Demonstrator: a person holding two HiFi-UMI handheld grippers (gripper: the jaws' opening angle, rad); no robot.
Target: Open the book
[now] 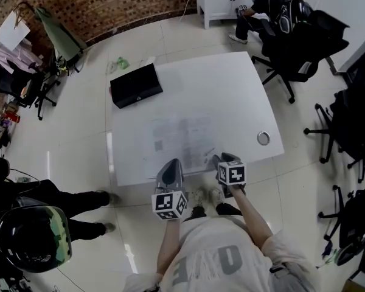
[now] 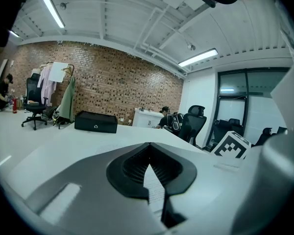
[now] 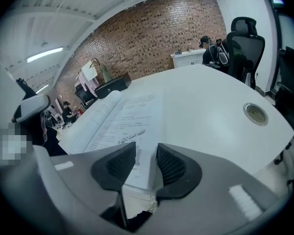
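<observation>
One thin white book of printed pages (image 1: pixel 181 140) lies open and flat on the white bench (image 1: pixel 231 84), at its near edge. Left claw (image 1: pixel 172 165) is over the book's near-left edge, jaws together. Right claw (image 1: pixel 224 159) is at the near-right corner, jaws apart with only the page edge showing between them. The black rectangular case (image 1: pixel 135 84) sits at the far-left corner, well apart.

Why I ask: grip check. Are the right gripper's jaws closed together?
No, the right gripper has its jaws apart, with the book showing between them.
</observation>
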